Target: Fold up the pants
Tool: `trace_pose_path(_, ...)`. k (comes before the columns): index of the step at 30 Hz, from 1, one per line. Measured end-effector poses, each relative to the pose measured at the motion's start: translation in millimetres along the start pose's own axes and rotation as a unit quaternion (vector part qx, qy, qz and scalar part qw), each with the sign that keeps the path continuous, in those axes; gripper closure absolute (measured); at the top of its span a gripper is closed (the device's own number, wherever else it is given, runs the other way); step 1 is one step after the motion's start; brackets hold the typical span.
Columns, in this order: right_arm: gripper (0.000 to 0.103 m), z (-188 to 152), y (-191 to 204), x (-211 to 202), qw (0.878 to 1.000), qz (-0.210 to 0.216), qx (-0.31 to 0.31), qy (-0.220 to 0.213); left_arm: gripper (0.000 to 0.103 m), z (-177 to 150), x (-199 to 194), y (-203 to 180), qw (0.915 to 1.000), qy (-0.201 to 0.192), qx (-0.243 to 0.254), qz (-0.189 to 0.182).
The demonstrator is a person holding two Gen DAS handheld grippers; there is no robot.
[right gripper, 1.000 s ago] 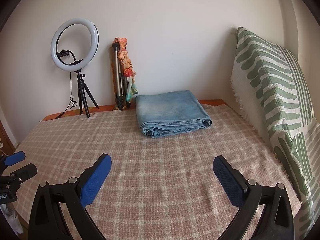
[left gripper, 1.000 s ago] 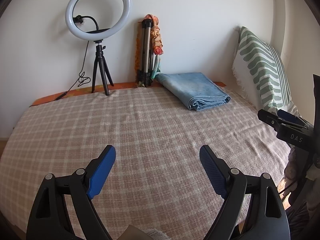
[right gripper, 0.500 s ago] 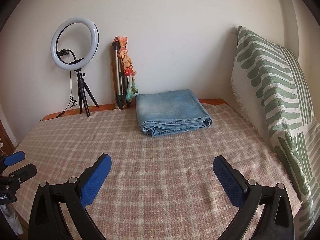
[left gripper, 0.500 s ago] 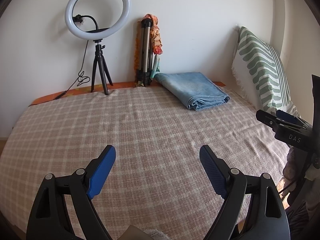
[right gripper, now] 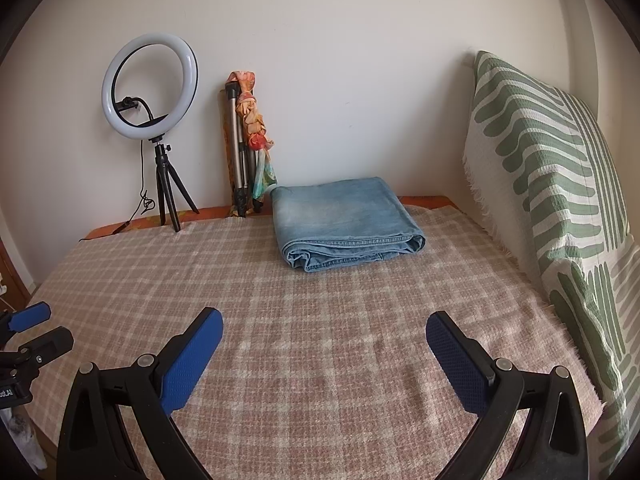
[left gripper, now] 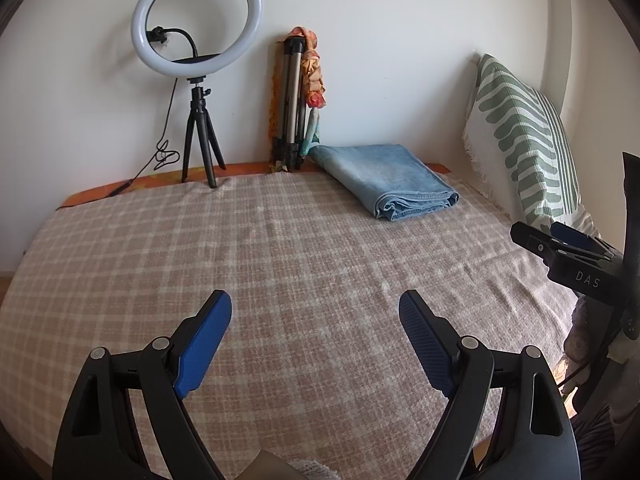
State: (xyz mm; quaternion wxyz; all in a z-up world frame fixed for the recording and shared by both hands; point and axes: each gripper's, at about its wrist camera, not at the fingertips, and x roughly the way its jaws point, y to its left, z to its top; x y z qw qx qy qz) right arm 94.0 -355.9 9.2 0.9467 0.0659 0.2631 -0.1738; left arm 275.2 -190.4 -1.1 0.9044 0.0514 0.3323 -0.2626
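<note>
Here folded jeans [right gripper: 344,222] lie on checked blanket [right gripper: 320,352] near wall [right gripper: 340,60].

Bare blanket [right gripper: 320,360] before folded jeans [right gripper: 344,224].

I see a bed covered by a pink-and-cream checked woven blanket [right gripper: 320,320] filling the lower frame. A folded light-blue denim pair of pants [right gripper: 344,224] lies on it upper centre. A white ring light on a black tripod [right gripper: 168,200] stands upper left, a green-and-white patterned pillow [right gripper: 560,200] leans at the right edge.
</note>
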Motion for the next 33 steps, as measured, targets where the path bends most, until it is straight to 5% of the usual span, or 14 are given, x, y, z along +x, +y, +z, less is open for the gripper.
trace_pose_path(33, 0.0, -0.7, -2.1, 3.6, 1.0, 0.002, -0.001, 0.004, 0.017, -0.8, -1.7, 0.1, 0.9999, -0.013, 0.007, -0.004)
